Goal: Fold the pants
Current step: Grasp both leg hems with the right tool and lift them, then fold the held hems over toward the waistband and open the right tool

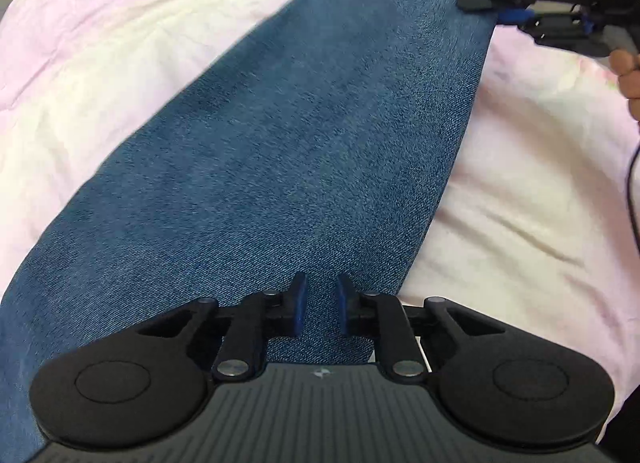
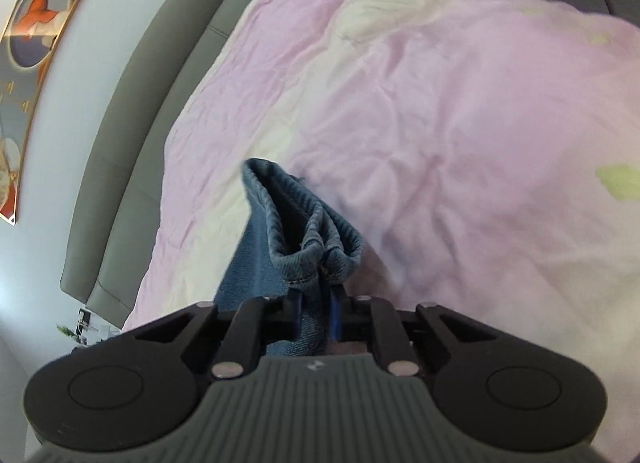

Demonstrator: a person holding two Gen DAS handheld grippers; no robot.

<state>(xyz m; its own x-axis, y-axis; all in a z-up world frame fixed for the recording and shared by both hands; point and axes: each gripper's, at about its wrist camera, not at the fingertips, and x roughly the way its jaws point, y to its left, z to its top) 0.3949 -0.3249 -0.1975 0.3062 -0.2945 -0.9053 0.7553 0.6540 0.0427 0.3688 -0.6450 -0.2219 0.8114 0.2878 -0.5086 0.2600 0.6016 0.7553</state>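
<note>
Left wrist view: jeans (image 1: 304, 151) lie across the pink bedsheet (image 1: 520, 191), the left gripper (image 1: 320, 303) narrowed over denim — grip uncertain. Right wrist view: the right gripper (image 2: 316, 311) pinches the hem (image 2: 316, 239) — both corners should lift evenly.

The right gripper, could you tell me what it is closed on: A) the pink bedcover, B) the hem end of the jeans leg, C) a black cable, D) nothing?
B: the right gripper pinches the hem of the jeans, lifted off the bedcover.
</note>
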